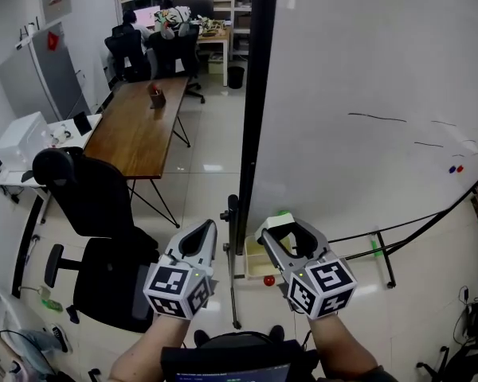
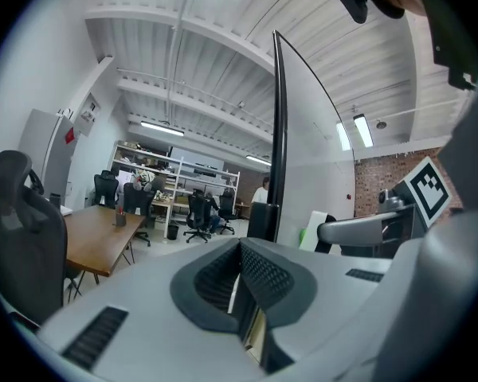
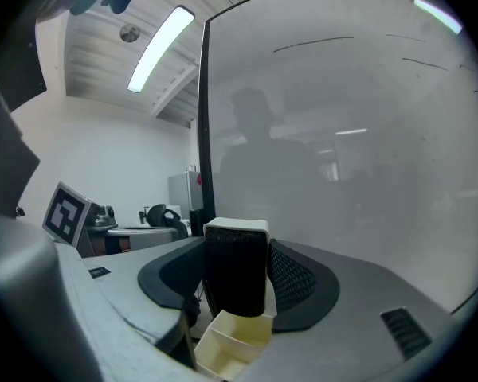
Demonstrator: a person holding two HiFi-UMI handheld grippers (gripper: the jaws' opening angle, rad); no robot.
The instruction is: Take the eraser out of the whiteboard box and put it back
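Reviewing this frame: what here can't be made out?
Box interior: head view, right tool and eraser partly cover it; right gripper view, bottom edge cuts it off.
Small red item near the box: too small to identify.
Whiteboard marks: too faint to read.

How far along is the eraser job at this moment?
Done: the eraser is out of the box. In hand: the right gripper clamps the eraser between its fingers, above the box at the foot of the whiteboard. The left gripper is shut and empty, off to the side. Left: setting the eraser back in the box and letting go.
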